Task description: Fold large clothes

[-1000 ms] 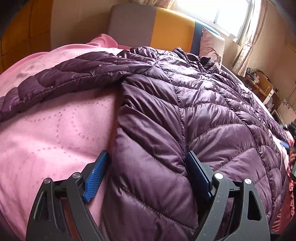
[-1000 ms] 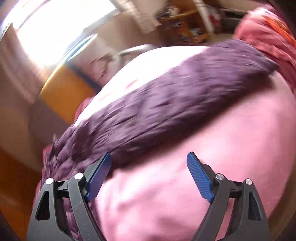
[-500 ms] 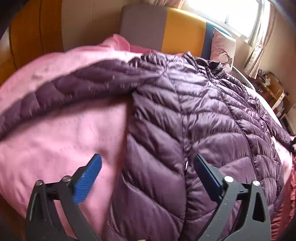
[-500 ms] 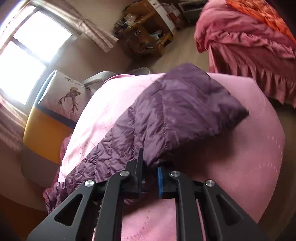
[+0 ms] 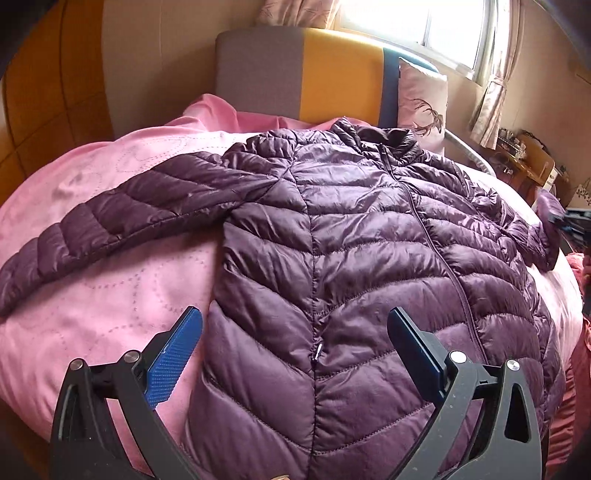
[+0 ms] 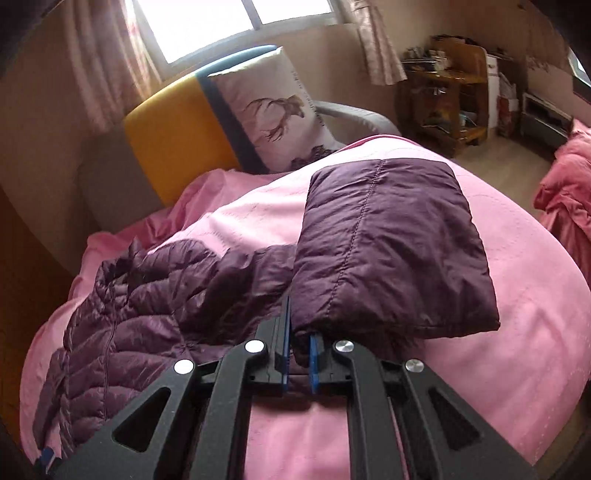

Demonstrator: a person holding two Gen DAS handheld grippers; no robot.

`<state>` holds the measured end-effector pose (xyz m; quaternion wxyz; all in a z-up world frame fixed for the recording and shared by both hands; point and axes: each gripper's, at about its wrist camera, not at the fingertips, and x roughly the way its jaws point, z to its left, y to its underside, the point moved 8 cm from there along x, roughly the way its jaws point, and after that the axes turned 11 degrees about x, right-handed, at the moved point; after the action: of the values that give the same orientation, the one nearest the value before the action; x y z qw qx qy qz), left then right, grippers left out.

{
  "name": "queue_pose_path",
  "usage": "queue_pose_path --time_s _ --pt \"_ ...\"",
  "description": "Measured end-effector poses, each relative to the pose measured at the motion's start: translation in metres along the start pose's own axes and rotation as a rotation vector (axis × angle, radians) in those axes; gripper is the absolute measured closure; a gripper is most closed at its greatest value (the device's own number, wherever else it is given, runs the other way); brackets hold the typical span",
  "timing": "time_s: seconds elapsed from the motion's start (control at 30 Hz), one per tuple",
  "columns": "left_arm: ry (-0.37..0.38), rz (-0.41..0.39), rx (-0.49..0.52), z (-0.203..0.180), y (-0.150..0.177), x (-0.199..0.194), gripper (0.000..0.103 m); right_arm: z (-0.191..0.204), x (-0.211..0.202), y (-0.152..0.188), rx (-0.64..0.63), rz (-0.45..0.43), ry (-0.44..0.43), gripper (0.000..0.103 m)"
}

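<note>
Nearest in the left wrist view, left gripper (image 5: 295, 328) with blue fingers (image 5: 173, 354) spread as wide as they go, having just finished opening, nothing clamped, poised above the lower hem area of the purple down jacket (image 5: 351, 258). Jacket spread front-up on the pink bedspread (image 5: 92, 314), zipped, collar toward the headboard (image 5: 332, 74). One sleeve stretched out flat toward the left edge of that view, the other running off to the right. Nearest in the right wrist view, right gripper (image 6: 298, 347) closed tight on the cuff end of a sleeve (image 6: 391, 243), pinching the fabric between its blue fingers (image 6: 285, 332); cuff lifted clear of the bedspread and held up, throwing a shadow below. Behind and left of the cuff in that view, rumpled jacket body lying on the bed. Farther back, a white pillow (image 6: 280, 110) with an antler print propped against the grey, yellow and blue headboard. Beyond that, a bright window (image 5: 424, 22) with pale curtains, and a cluttered wooden shelf unit (image 6: 447, 92) at the far right. A red-pink quilt (image 6: 565, 192) at the right edge.
</note>
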<state>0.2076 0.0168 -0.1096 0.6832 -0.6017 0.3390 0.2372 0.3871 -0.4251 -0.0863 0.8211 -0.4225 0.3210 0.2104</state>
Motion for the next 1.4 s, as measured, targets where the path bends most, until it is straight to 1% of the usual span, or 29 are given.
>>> queue_pose_path --time_s 0.07,0.13,0.27,0.33,0.4,0.47,0.5,0.57,0.63,0.67,0.73,0.8,0.87,0.93,1.0,1.1,1.2,1.27,1.33,1.4 --pt "0.003 0.003 -0.003 0.002 0.002 0.001 0.004 0.022 0.012 0.017 -0.062 0.031 0.000 0.096" --pt "0.003 0.007 -0.010 0.003 0.005 0.002 0.004 0.052 0.023 0.039 -0.143 0.069 -0.004 0.096" --pt "0.008 0.018 -0.021 0.006 0.007 0.006 0.004 0.098 0.041 0.074 -0.265 0.112 -0.019 0.095" --pt "0.012 0.019 -0.014 0.005 0.008 0.007 0.004 0.117 0.049 0.090 -0.311 0.127 -0.025 0.086" --pt "0.004 0.018 -0.005 0.006 0.008 0.008 0.004 0.130 0.051 0.102 -0.333 0.130 -0.057 0.037" --pt "-0.008 0.009 0.002 0.007 0.007 0.007 0.004 0.136 0.048 0.109 -0.339 0.106 -0.069 0.025" --pt "-0.013 0.001 0.002 0.008 0.006 0.006 0.004 0.137 0.045 0.110 -0.329 0.104 -0.084 0.015" --pt "-0.003 -0.009 -0.002 0.009 0.003 0.005 0.004 0.135 0.036 0.114 -0.294 0.101 -0.122 0.009" --pt "0.039 -0.022 -0.026 0.008 -0.002 0.004 0.004 0.123 0.020 0.119 -0.240 0.092 -0.161 0.006" --pt "0.062 -0.035 -0.036 0.008 -0.005 0.004 0.004 0.119 0.016 0.121 -0.222 0.089 -0.168 0.003" --pt "0.108 -0.054 -0.032 0.001 -0.014 0.002 0.004 0.102 0.005 0.127 -0.170 0.098 -0.189 0.002" --pt "0.138 -0.072 -0.019 -0.008 -0.023 0.003 0.004 0.083 0.003 0.134 -0.128 0.113 -0.190 0.002" --pt "0.181 -0.057 0.002 -0.022 -0.032 0.009 0.004 0.065 0.001 0.141 -0.096 0.122 -0.176 0.002" --pt "0.239 -0.025 0.032 -0.042 -0.044 0.015 0.004 0.048 0.000 0.149 -0.050 0.131 -0.175 0.002" --pt "0.254 -0.008 0.102 -0.065 -0.058 0.019 0.004 0.040 0.002 0.158 -0.041 0.123 -0.187 0.002" --pt "0.268 -0.008 0.225 -0.108 -0.081 0.021 0.004 0.039 -0.002 0.163 -0.067 0.069 -0.204 0.002" --pt "0.276 -0.048 0.342 -0.151 -0.106 0.021 0.004 0.037 -0.003 0.164 -0.070 0.056 -0.211 0.002" --pt "0.301 -0.058 0.403 -0.176 -0.120 0.023 0.004 0.036 -0.003 0.164 -0.069 0.052 -0.221 0.002" --pt "0.315 -0.054 0.477 -0.204 -0.134 0.029 0.006 0.034 -0.004 0.165 -0.071 0.046 -0.229 0.002" --pt "0.320 -0.039 0.555 -0.231 -0.145 0.037 0.015 0.034 -0.005 0.166 -0.072 0.042 -0.235 0.002"
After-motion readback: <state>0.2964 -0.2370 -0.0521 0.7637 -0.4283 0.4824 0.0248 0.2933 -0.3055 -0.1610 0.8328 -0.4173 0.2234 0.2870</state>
